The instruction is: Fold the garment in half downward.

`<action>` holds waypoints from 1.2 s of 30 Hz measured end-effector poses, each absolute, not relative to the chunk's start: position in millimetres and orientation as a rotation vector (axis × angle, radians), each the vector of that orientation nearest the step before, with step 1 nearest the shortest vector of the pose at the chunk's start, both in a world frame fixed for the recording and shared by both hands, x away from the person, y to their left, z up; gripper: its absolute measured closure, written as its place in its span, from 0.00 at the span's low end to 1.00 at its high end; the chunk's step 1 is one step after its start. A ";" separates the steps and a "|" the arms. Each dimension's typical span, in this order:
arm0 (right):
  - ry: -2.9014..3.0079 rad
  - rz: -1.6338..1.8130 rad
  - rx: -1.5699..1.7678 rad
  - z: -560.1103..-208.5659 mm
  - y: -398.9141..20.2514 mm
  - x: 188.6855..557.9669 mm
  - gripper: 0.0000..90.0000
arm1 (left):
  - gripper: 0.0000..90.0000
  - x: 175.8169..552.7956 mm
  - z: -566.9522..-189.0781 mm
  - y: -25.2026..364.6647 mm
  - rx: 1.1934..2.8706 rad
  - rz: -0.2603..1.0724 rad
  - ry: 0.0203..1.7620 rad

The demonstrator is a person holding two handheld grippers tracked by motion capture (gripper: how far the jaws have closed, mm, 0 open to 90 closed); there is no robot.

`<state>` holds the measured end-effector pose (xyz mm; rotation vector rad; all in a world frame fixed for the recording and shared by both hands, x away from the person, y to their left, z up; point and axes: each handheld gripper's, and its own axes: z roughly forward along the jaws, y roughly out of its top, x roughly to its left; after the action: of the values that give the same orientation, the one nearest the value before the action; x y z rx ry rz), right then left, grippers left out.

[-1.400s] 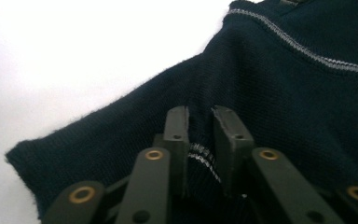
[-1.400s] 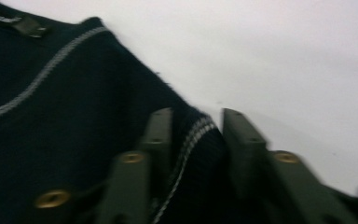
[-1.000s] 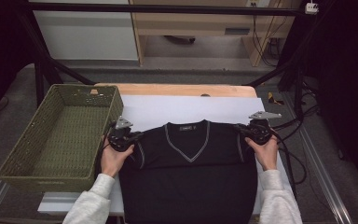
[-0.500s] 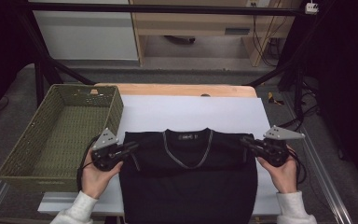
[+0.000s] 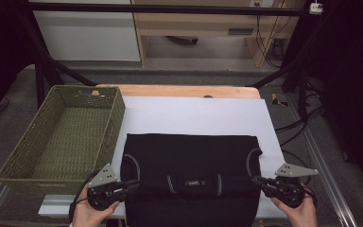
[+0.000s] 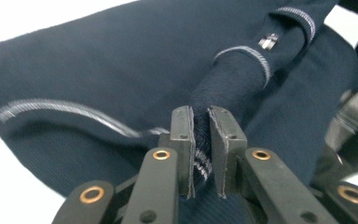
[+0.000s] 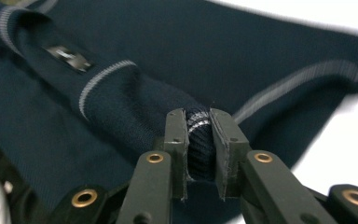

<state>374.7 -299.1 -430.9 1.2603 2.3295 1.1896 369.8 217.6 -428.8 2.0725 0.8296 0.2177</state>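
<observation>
In the high view, a dark navy sweater (image 5: 189, 161) lies on a white sheet (image 5: 194, 116) that covers the wooden tabletop (image 5: 179, 91). Its top part is folded toward the near edge, so the collar with its small label (image 5: 194, 182) sits close to the near side, on top of the body of the garment. The left claw (image 5: 133, 183) sits at the near left shoulder of the sweater, held by a hand (image 5: 90, 213) that enters from the bottom edge. The right claw (image 5: 256, 181) sits at the near right shoulder, held by the other hand (image 5: 298, 212). A green woven basket (image 5: 61, 137) stands on the left, just beside the sweater's left edge, and it is empty.

In the left gripper view, the left claw (image 6: 201, 122) is clamped on a bunched fold of the sweater (image 6: 121, 74); a pale striped trim shows between the two black jaws. The fabric runs away from the claw toward the collar, where the small label (image 6: 267, 41) shows.

In the right gripper view, the right claw (image 7: 199, 122) is likewise clamped on a thick roll of the sweater (image 7: 223, 56), with a strip of pale trim pinched between its jaws. The label (image 7: 69, 57) lies at the far left of this view, and the white sheet (image 7: 345, 154) shows at the right.
</observation>
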 end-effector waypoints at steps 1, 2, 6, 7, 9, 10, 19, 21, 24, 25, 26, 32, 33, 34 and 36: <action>2.365 1.156 1.286 -437.6 -299.5 372.3 0.85 | 0.87 368.8 -430.4 216.7 2.084 0.218 0.823; 2.371 1.141 1.292 -440.9 -299.6 370.9 0.84 | 0.87 368.5 -433.0 214.8 2.102 0.203 0.827; 2.340 1.149 1.287 -444.4 -300.0 370.6 0.65 | 0.79 374.6 -436.6 209.0 2.093 0.194 0.841; 2.326 1.159 1.276 -442.1 -298.8 372.9 0.60 | 0.72 376.8 -436.3 207.8 2.084 0.196 0.846; 2.312 1.173 1.263 -437.4 -294.2 376.9 0.55 | 0.62 383.3 -435.3 203.4 2.070 0.207 0.851; 2.311 1.191 1.255 -436.0 -290.5 379.1 0.54 | 0.62 386.7 -435.8 201.0 2.068 0.196 0.851; 2.460 1.125 1.203 -456.8 -255.7 404.6 0.63 | 0.65 386.0 -463.0 161.9 2.166 0.027 0.779; 2.502 1.126 1.204 -460.6 -252.3 405.0 0.75 | 0.72 379.3 -468.2 155.4 2.192 0.000 0.765; 2.561 1.139 1.176 -461.0 -251.4 400.5 0.98 | 0.88 371.4 -473.2 151.0 2.215 0.001 0.742; 2.566 1.141 1.179 -459.9 -252.1 399.2 0.99 | 0.91 369.3 -472.1 150.7 2.225 0.012 0.730; 2.580 1.149 1.181 -457.5 -253.4 396.6 0.99 | 0.94 368.3 -468.9 151.3 2.233 0.014 0.732; 2.561 1.273 1.167 -442.7 -267.9 372.7 0.97 | 0.95 351.4 -453.4 160.3 2.228 0.075 0.623; 2.563 1.292 1.174 -441.3 -270.9 366.8 0.92 | 0.94 348.9 -452.6 161.8 2.239 0.075 0.592; 2.543 1.294 1.176 -441.2 -272.6 363.4 0.85 | 0.95 347.5 -452.1 163.2 2.234 0.057 0.581; 2.510 1.278 1.178 -440.6 -274.9 361.1 0.70 | 0.77 346.6 -451.2 166.2 2.212 0.088 0.584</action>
<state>361.1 -274.9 -440.6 1.1785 2.5100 1.2783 346.6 166.2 -451.2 2.2118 0.5840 0.0878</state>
